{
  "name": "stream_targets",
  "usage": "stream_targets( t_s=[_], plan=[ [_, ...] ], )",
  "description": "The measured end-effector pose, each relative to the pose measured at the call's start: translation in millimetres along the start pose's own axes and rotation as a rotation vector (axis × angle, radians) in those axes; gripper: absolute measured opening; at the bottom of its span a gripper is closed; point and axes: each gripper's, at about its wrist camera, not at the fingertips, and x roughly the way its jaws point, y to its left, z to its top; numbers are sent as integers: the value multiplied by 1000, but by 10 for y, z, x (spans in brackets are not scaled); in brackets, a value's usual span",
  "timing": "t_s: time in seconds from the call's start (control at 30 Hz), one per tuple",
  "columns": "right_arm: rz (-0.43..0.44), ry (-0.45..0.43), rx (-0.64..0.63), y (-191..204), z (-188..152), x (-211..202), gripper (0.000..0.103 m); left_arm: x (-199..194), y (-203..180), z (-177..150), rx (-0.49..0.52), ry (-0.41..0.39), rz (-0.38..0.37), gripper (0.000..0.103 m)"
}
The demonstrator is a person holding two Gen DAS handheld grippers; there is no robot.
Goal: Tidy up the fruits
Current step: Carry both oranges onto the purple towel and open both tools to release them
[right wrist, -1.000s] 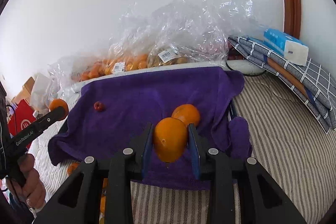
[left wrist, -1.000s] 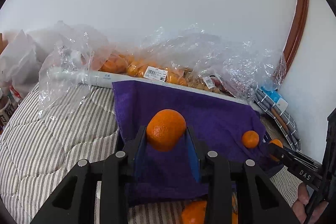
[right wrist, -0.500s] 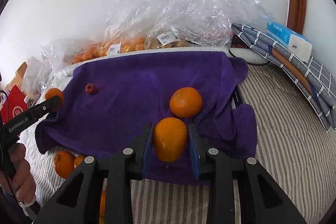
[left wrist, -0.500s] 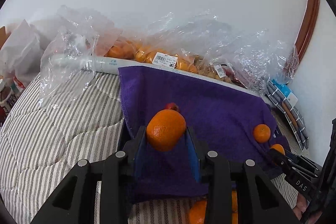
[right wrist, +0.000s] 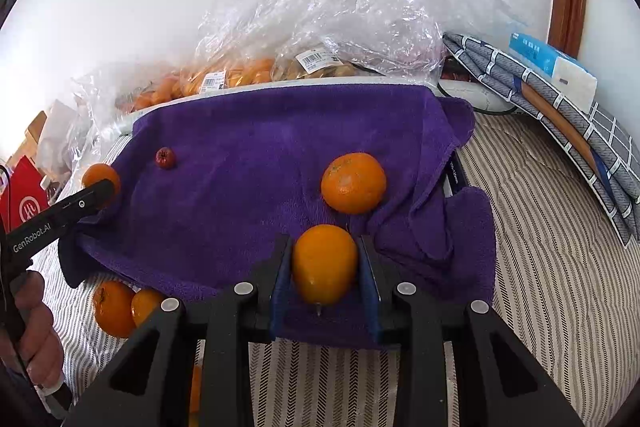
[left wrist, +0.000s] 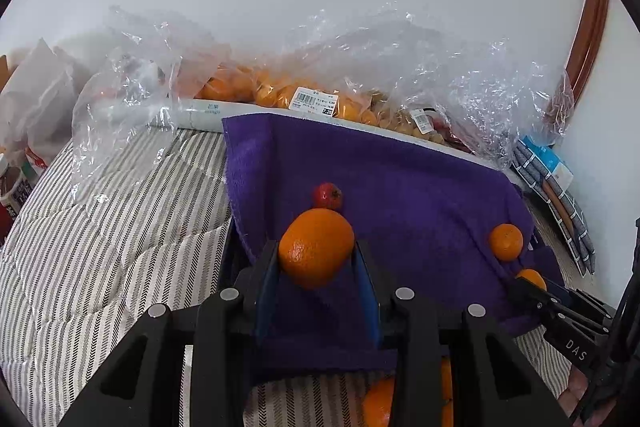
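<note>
Both claws are clenched, each on 1 orange. The left claw (left wrist: 316, 255) grips its orange (left wrist: 316, 247) by the sides, the pads pressing left and right, the fruit bulging above the fingertips. The right claw (right wrist: 325, 263) grips a smoother orange (right wrist: 325, 263) the same way.

Both point down at a slant over the purple towel (left wrist: 400, 195), spread on a striped quilt (left wrist: 100, 227). The move ahead looks like a placement, so what matters is what lies straight beyond each claw.

Beyond the left claw, just past its orange and close to it, sits a small red fruit (left wrist: 328, 195); in the left view I cannot tell whether they touch. Bare towel opens up to the right of it.

Beyond the right claw, slightly right, a loose orange (right wrist: 354, 183) rests on the towel, near the held one but apart. It is clearly nearer the right claw than the left; the red fruit (right wrist: 165, 157) is nearer the left.

2 more oranges (right wrist: 120, 307) lie on the quilt below the towel's near edge, on the left-claw side. Bags of fruit (right wrist: 224, 75) sit behind the towel by the wall.

The fruits are round, so no long axis governs the release. If the oranges are being grouped, the right one probably goes beside the loose orange, and the left needs a shift right to miss the red fruit.
</note>
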Motion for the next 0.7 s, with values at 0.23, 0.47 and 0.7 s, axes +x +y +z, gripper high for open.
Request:
stream_targets(
  t_s=[0.23, 0.47, 0.7],
  plan=[
    [10, -10, -1, 4, -3, -26, 32, 62, -28, -15, 22, 30, 3, 35],
    [24, -61, -7, 27, 0, -147, 41, 92, -50, -25, 40, 51, -3, 35],
    [1, -94, -11, 45, 7, -239, 46, 117, -84, -26, 58, 73, -9, 35]
  ],
)
